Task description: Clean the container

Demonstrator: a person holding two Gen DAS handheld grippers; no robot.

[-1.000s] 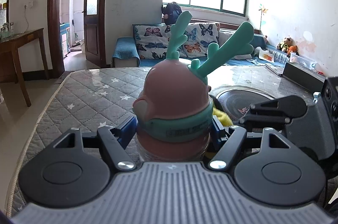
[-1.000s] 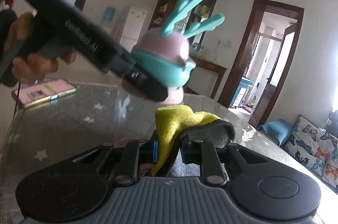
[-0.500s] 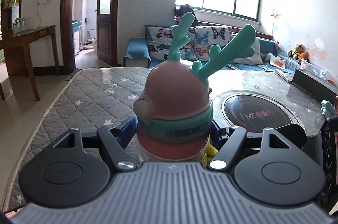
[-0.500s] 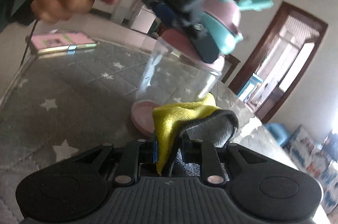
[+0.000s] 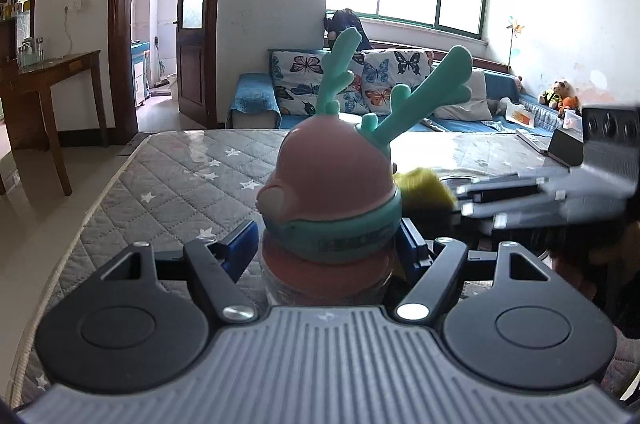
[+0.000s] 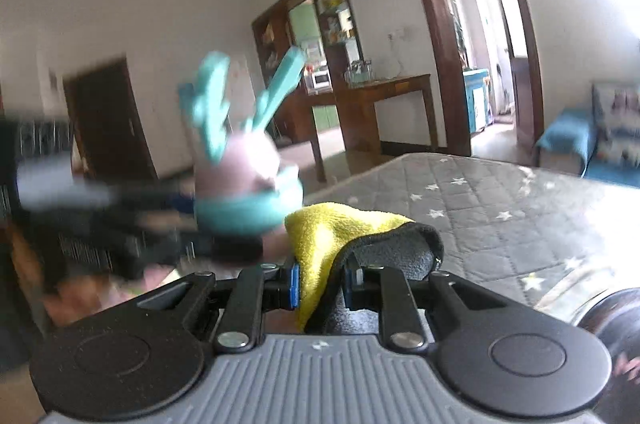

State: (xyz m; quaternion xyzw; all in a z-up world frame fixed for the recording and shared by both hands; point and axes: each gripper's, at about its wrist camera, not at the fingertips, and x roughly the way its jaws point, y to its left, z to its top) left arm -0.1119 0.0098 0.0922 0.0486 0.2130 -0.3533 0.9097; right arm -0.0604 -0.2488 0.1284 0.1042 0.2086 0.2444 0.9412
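The clear plastic bottle with a pink domed lid, teal band and teal antlers [image 5: 330, 200] is shown clamped between the blue pads of the left gripper [image 5: 330, 250], directly ahead of that gripper's camera and raised above the grey star-quilted desk [image 5: 180, 184]. The jaws are part-way closed and pressed against the bottle's neck, just below the teal band. The right gripper [image 6: 320, 282] is pressed nearly together, a folded yellow-and-grey microfibre cloth [image 6: 360, 240] being pinched between its pads. In the right wrist view the bottle is seen just beyond and to the left of the cloth, blurred; contact between the two cannot be confirmed. In the left wrist view the cloth appears immediately to the right of the lid.

The bottle is judged light, rigid and smooth, so slipping or turning under wiping pressure is to be expected; the hold at the neck, beneath the lid's band, is judged the firmest. The antlers are thin and protruding and are better not gripped. The cloth is soft and yielding and is best kept pinched at its fold.
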